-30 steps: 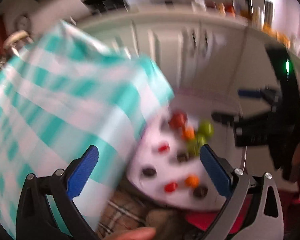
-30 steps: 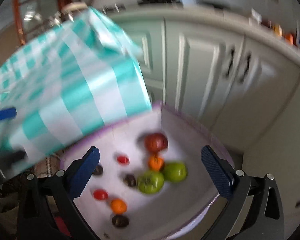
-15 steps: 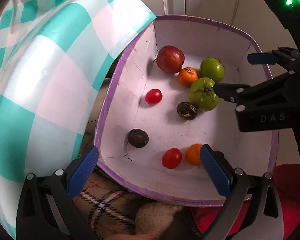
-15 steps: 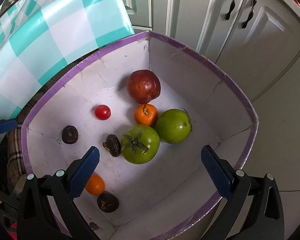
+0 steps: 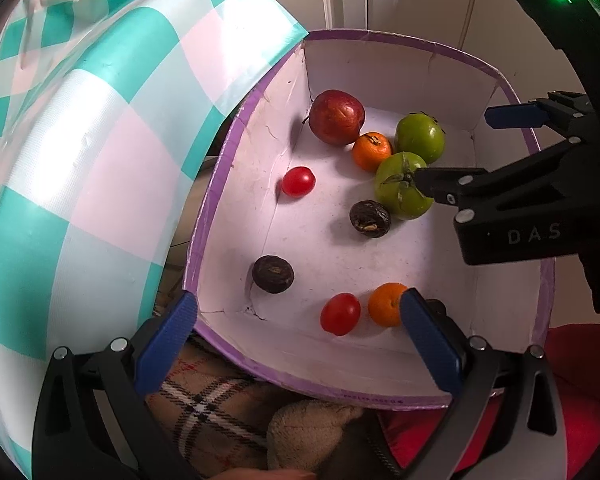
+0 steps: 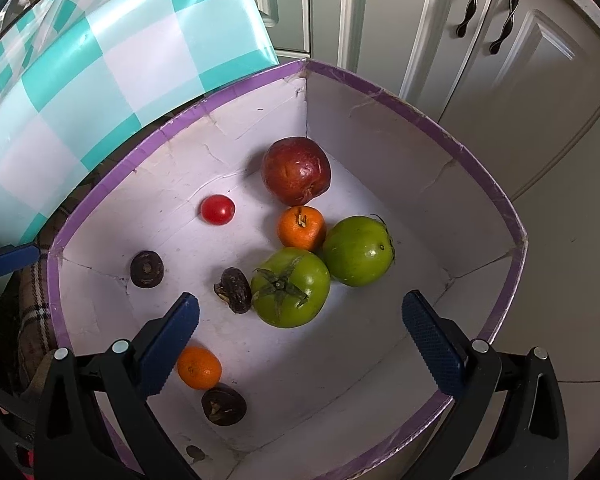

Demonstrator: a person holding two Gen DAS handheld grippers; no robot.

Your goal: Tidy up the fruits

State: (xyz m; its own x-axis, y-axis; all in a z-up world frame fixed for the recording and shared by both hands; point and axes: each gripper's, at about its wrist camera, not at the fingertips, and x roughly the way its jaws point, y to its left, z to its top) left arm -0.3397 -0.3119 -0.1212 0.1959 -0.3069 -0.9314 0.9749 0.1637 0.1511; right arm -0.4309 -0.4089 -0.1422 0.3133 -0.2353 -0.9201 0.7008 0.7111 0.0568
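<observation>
A white box with a purple rim (image 5: 204,236) (image 6: 496,196) holds loose fruit: a dark red apple (image 5: 336,117) (image 6: 296,171), two green tomatoes (image 5: 402,186) (image 6: 290,287), two small oranges (image 5: 371,151) (image 6: 301,228), red cherry tomatoes (image 5: 298,181) (image 6: 217,209) and dark shrivelled fruits (image 5: 273,274) (image 6: 147,269). My left gripper (image 5: 296,332) is open and empty above the box's near rim. My right gripper (image 6: 300,334) is open and empty above the box, over the green tomatoes; it also shows in the left wrist view (image 5: 456,148).
A table with a teal and white checked cloth (image 5: 80,168) (image 6: 100,64) stands to the left of the box. White cabinet doors with dark handles (image 6: 504,24) are behind it. A plaid fabric (image 5: 204,400) lies under the box's near edge.
Both views swung from the cabinets and tablecloth down onto the box and settled. In the last half second the grippers have barely moved. The fruit has not moved.
</observation>
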